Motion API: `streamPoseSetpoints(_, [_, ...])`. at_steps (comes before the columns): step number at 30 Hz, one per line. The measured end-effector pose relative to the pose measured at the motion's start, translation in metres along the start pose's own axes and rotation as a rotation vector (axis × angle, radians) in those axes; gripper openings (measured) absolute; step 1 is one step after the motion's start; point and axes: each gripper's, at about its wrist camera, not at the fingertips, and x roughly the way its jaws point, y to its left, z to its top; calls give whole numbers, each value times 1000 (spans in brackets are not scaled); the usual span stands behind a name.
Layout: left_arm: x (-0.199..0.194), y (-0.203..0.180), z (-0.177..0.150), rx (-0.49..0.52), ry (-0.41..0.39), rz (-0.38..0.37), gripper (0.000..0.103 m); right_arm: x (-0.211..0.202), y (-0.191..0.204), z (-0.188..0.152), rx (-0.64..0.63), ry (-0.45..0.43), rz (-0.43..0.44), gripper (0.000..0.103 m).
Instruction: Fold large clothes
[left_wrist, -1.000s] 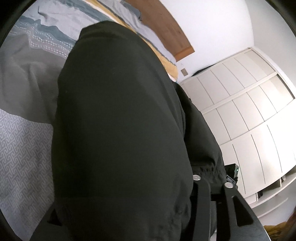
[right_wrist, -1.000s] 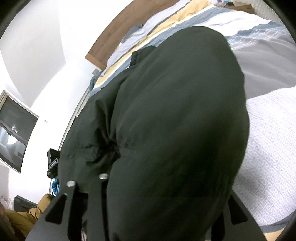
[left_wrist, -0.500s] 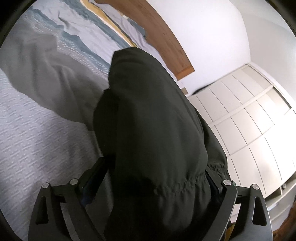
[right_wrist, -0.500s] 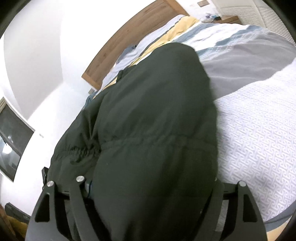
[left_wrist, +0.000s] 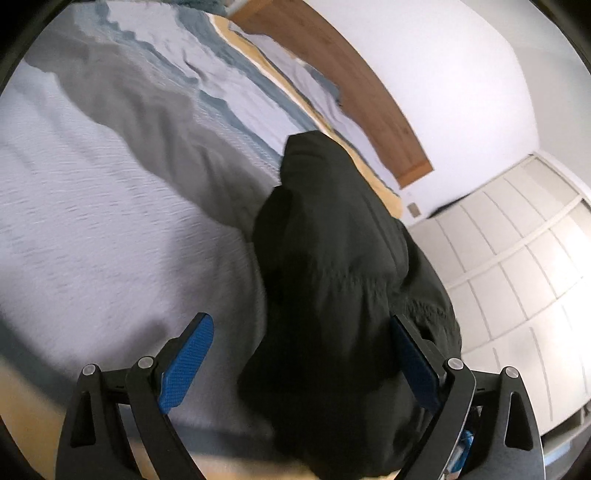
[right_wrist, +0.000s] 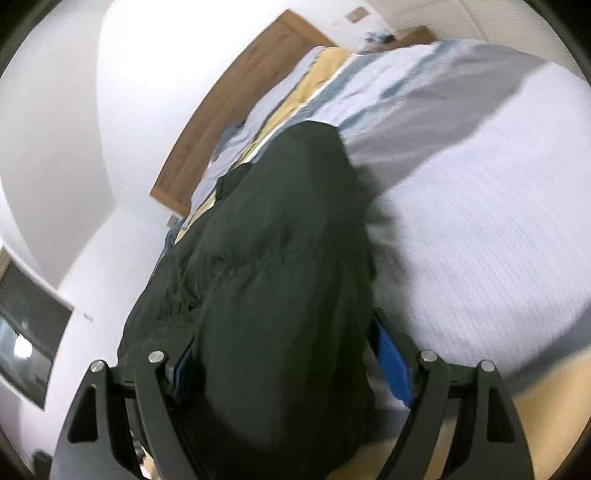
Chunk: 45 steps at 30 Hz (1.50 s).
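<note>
A large dark green-black jacket (left_wrist: 332, 280) lies bunched on the bed, reaching from the near edge toward the headboard; it also fills the middle of the right wrist view (right_wrist: 273, 280). My left gripper (left_wrist: 299, 358) is open, its blue pads wide apart, with the jacket's near end lying between the jaws. My right gripper (right_wrist: 284, 350) is open too, its jaws spread on either side of the jacket's near end. Neither gripper pinches the cloth.
The bed (left_wrist: 110, 206) has a white, grey, blue and yellow striped cover and a wooden headboard (left_wrist: 354, 88). White wardrobe doors (left_wrist: 517, 258) stand to the right in the left wrist view. A dark window (right_wrist: 26, 339) is on the left wall.
Both grippers opened and let go of the jacket, then drew back toward the near edge of the bed. The jacket has dropped onto the bed.
</note>
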Motion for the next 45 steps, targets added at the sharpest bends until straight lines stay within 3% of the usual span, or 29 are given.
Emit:
streamPoseSetpoints(6, [-32, 1, -29, -10, -18, 76, 94, -38, -23, -26, 124, -75, -5, 81])
streamPoseSetpoints(11, [-26, -1, -56, 29, 12, 185, 94, -65, -26, -69, 123, -89, -115, 81])
streamPoseSetpoints(17, [-11, -27, -92, 141, 22, 298, 94, -77, 4, -121, -24, -46, -266, 82])
streamPoseSetpoints(22, [-5, -58, -132, 217, -11, 360, 94, -70, 33, -159, -165, -6, -335, 81])
streamPoseSetpoints(26, [8, -79, -157, 310, -26, 418, 102, -59, 59, -184, -269, 11, -355, 81])
streamPoseSetpoints(37, [24, -105, -189, 442, -38, 482, 102, -51, 108, -223, -462, -22, -374, 82])
streamPoseSetpoints(45, [43, -119, -195, 527, -41, 502, 102, -47, 116, -237, -528, -25, -396, 82])
